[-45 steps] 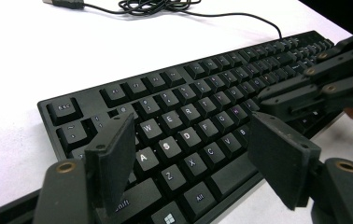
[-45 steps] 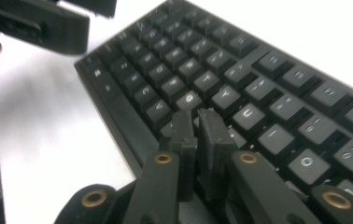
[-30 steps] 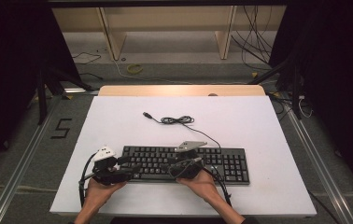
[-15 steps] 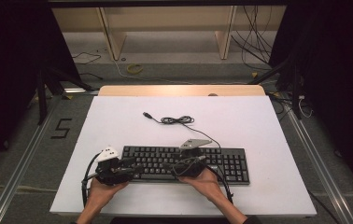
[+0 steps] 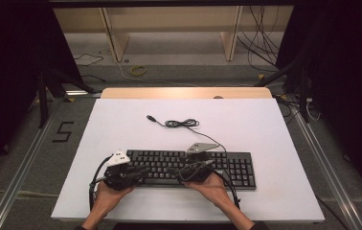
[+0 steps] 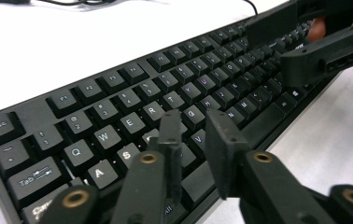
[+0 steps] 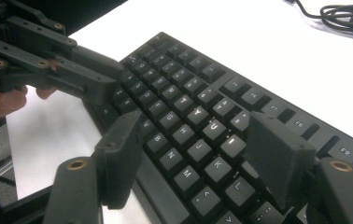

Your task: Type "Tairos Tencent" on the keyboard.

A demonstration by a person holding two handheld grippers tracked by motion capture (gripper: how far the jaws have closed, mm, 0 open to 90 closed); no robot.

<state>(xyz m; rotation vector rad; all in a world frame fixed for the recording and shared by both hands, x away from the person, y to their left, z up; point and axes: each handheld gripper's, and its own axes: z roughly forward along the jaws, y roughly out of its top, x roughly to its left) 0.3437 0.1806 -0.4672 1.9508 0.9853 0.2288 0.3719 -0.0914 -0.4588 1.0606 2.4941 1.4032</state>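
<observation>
A black keyboard (image 5: 188, 165) lies across the near part of the white table (image 5: 275, 129), its cable (image 5: 181, 123) coiled behind it. My left gripper (image 5: 144, 170) hangs low over the keyboard's left letter keys (image 6: 118, 93). Its jaws have just been closing and stand a narrow gap apart (image 6: 195, 135), with nothing between them. My right gripper (image 5: 170, 169) points left over the middle keys (image 7: 188, 93). Its jaws have just been opening and stand wide (image 7: 195, 135), empty, above the keycaps. Each gripper view shows the other gripper close by: the right gripper (image 6: 305, 51), the left gripper (image 7: 90, 70).
The cable's USB plug (image 5: 150, 117) lies loose on the table behind the keyboard. A wooden strip (image 5: 184, 92) edges the table's far side. Metal rails (image 5: 21, 167) run along both sides, and loose cables (image 5: 260, 43) lie on the floor beyond.
The left gripper's jaws have drawn closer together and the right gripper's jaws have spread. Both hands stay at the keyboard's near edge.
</observation>
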